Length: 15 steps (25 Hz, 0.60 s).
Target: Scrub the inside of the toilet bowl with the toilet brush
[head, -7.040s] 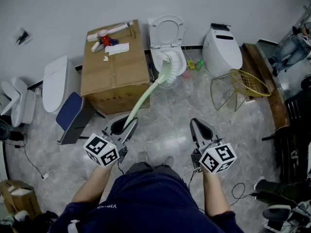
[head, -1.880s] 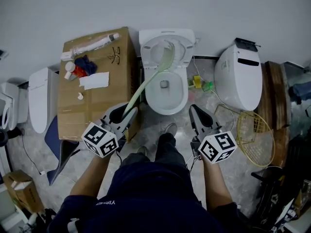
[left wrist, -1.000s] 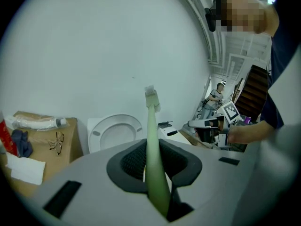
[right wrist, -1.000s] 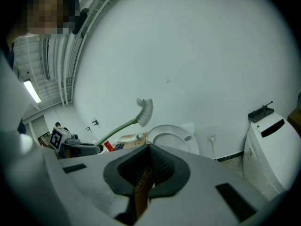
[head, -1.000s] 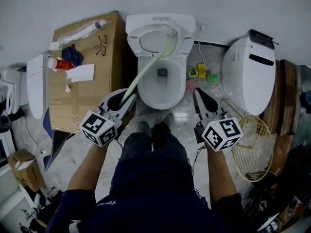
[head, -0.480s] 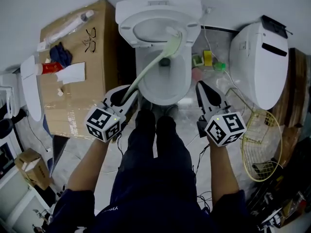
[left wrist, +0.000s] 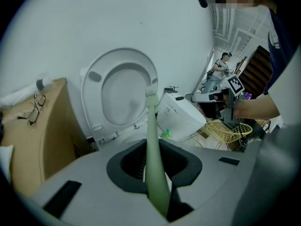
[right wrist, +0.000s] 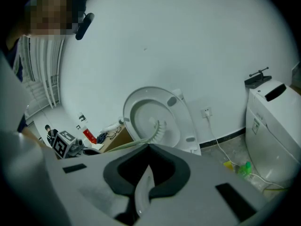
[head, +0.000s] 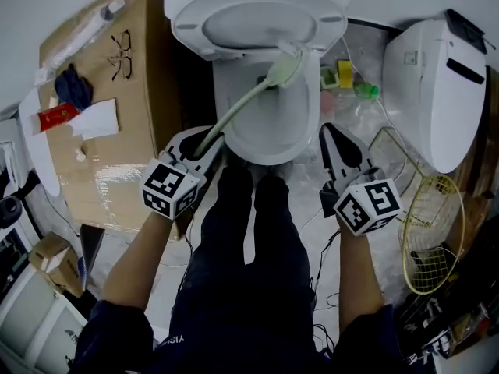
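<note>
Between the fingers [left wrist: 84,173] of the left gripper [head: 210,140] sits the toilet brush [head: 285,67].

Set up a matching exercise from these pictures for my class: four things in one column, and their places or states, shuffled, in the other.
Things:
1. toilet brush
2. toilet seat
3. eyeglasses
4. right tongs

Places or states:
A. lying on the cardboard box
B. shut, holding nothing
C. raised
D. gripped by the left tongs

Pairs: 1-D, 2-C, 3-A, 4-B
</note>
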Motion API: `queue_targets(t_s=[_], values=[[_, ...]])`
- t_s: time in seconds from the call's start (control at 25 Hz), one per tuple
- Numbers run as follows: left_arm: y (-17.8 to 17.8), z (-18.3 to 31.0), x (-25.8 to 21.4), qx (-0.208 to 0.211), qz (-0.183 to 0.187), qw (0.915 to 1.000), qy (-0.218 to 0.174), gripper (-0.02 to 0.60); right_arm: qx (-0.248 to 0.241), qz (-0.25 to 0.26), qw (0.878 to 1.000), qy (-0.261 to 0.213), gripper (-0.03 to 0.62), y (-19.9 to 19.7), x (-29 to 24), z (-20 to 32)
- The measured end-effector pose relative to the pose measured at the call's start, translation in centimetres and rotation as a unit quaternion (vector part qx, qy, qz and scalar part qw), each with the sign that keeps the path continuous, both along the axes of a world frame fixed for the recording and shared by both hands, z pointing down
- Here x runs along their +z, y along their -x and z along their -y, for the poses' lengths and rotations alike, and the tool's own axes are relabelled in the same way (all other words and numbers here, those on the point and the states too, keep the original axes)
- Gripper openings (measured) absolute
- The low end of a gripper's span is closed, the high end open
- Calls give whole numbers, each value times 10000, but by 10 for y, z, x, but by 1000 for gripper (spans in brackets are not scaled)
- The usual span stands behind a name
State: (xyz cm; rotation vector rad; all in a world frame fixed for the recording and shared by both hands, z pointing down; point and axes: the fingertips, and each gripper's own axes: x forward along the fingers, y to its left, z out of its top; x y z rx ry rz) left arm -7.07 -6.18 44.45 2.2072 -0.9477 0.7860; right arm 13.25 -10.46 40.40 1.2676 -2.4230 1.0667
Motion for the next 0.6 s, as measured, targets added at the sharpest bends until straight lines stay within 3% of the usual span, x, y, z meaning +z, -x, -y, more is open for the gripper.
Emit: queue_targets(t_s=[0.6], values=[[6,-14,135,81,533,9961,695,84,-1,-20,9985,556,3,-1,122,-5]])
